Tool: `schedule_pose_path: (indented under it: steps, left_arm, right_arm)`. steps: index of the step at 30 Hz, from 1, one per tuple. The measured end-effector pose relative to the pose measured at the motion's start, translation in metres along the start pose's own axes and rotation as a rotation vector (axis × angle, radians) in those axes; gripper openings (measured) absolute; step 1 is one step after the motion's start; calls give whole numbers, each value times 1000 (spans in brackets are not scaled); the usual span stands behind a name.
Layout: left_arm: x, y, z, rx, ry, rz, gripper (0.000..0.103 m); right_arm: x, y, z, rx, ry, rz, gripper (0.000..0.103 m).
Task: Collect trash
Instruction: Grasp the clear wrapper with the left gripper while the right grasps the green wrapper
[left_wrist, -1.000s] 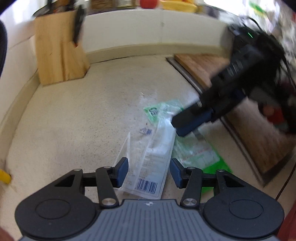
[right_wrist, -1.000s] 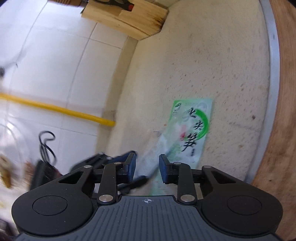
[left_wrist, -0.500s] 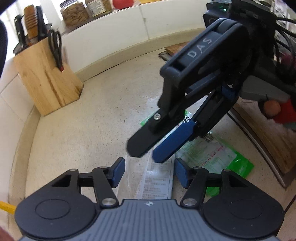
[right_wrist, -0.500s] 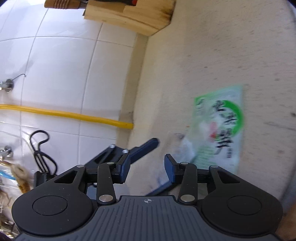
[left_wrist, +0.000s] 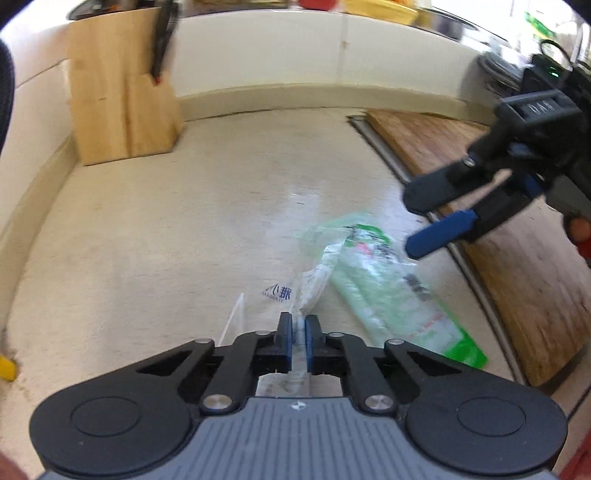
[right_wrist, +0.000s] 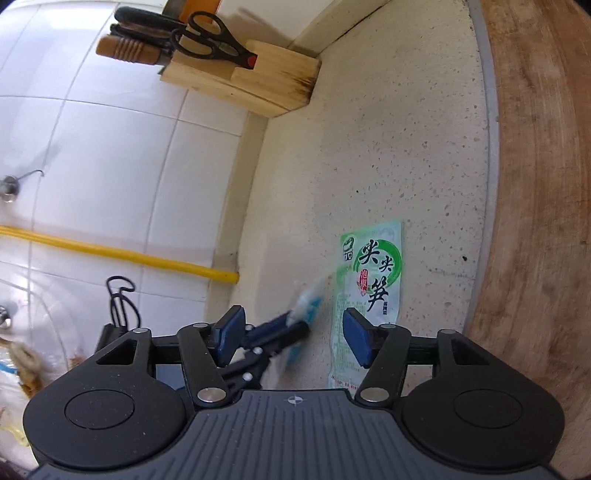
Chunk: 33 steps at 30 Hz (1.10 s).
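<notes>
My left gripper (left_wrist: 299, 332) is shut on the near end of a clear plastic wrapper (left_wrist: 316, 277), which lies crumpled on the speckled counter (left_wrist: 184, 229). A green printed snack wrapper (left_wrist: 391, 299) lies flat just right of it, partly under the clear one. My right gripper (left_wrist: 412, 223) hovers open above the far right end of the green wrapper. In the right wrist view, the right gripper (right_wrist: 293, 336) stands wide open and holds nothing. The green wrapper (right_wrist: 369, 288) lies beyond its right finger, and the left gripper (right_wrist: 280, 328) holds the clear wrapper (right_wrist: 308, 301) below.
A wooden knife block (left_wrist: 122, 92) with scissors stands against the back wall, also seen as the knife block (right_wrist: 243, 85). A wooden cutting board (left_wrist: 498, 221) borders the counter on the right. A yellow pipe (right_wrist: 110, 254) runs along the white tiled wall.
My left gripper has shut on the clear wrapper. The right gripper has pulled back to the right, away from the left fingers, and its jaws stand wider apart.
</notes>
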<state>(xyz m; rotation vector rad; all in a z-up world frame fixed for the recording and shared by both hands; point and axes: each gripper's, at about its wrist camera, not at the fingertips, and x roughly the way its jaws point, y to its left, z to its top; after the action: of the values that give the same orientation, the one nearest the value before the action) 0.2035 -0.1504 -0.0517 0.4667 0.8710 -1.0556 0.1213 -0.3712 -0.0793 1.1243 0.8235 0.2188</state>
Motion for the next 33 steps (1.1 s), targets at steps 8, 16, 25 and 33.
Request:
schedule_pose_path:
  steps: [8, 16, 25, 33]
  left_arm:
    - [-3, 44, -11, -257, -85, -94, 4]
    - [-11, 75, -43, -492, -119, -244, 4]
    - [-4, 83, -49, -563, -123, -295, 4]
    - [1, 88, -54, -624, -106, -357, 4]
  right_arm:
    - [7, 25, 19, -81, -9, -187, 84]
    - [11, 18, 18, 20, 74, -240, 88]
    - [51, 44, 40, -141, 286, -438, 87]
    - [69, 3, 26, 104, 271, -139, 38]
